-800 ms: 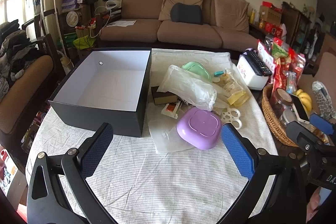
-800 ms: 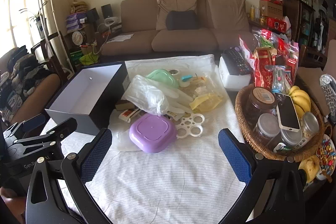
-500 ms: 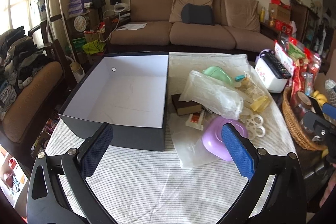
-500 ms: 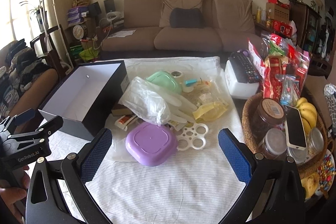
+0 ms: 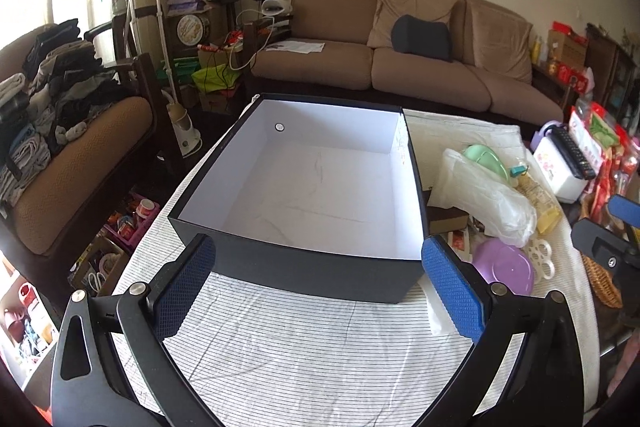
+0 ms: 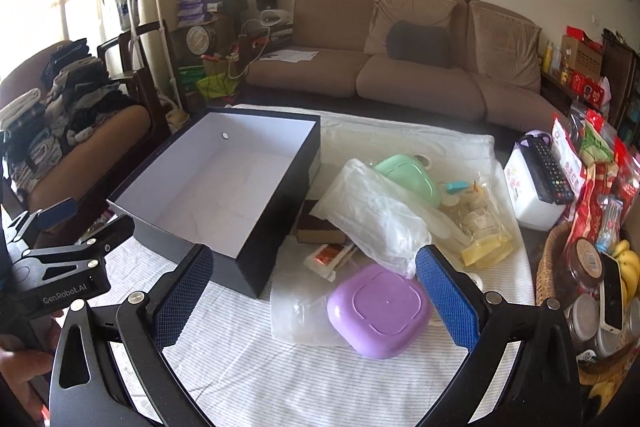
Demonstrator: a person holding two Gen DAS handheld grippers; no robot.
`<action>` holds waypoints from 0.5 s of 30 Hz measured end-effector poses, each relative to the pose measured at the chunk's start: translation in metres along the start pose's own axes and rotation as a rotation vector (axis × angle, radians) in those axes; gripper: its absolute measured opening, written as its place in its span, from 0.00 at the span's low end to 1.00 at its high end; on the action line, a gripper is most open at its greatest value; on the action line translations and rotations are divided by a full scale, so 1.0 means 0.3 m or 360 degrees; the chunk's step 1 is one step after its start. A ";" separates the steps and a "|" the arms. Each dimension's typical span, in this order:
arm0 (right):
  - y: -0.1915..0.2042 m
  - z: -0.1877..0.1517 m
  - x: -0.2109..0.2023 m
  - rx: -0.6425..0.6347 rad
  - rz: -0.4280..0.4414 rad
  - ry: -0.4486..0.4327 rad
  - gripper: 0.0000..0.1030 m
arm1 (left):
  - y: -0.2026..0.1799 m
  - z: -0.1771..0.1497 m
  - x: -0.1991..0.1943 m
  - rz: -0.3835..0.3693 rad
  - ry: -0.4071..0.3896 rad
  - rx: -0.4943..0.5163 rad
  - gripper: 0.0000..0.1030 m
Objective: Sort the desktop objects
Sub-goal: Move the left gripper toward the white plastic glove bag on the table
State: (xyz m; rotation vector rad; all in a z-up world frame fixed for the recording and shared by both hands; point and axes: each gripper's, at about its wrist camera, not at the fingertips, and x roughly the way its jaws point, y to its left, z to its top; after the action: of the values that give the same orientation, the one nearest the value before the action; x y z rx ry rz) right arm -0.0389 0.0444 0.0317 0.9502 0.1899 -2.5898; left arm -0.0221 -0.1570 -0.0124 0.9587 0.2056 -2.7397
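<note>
Swung left toward box (image 5: 320, 187) now dead ahead of left claw (image 5: 318, 291), both claws spread empty; purple container (image 6: 379, 311) between right claw (image 6: 314, 301) tips, light, rigid, slick, grip sides.

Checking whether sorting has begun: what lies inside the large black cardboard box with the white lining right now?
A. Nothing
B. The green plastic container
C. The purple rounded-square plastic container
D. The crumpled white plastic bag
A: the large black cardboard box with the white lining shows only its bare white floor in both wrist views.
</note>
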 end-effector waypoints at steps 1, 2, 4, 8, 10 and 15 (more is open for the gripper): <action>0.005 0.001 0.006 -0.0008 0.0001 0.0003 1.00 | 0.006 0.000 0.004 -0.0005 0.0004 -0.0003 1.00; 0.000 0.001 0.011 -0.0002 0.0005 0.0007 1.00 | 0.005 0.001 0.009 -0.0010 0.0011 0.0003 1.00; -0.039 0.000 0.022 0.0037 -0.0005 0.0025 1.00 | -0.019 0.002 0.017 -0.0029 0.0029 0.0022 1.00; -0.181 -0.037 -0.002 0.0118 -0.0067 0.0022 1.00 | -0.119 0.011 0.026 -0.0133 0.0045 0.0040 1.00; -0.266 -0.076 -0.028 0.0177 -0.0120 0.0015 1.00 | -0.187 0.017 0.033 -0.0211 0.0058 0.0041 1.00; -0.432 -0.162 -0.057 0.0322 -0.0162 0.0039 1.00 | -0.404 -0.021 0.074 -0.0344 0.0108 0.0157 1.00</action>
State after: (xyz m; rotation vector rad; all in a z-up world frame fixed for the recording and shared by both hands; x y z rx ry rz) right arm -0.0483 0.1810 0.0054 1.0680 -0.0189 -2.7315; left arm -0.0671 -0.0427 -0.0246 1.1172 0.1980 -2.9392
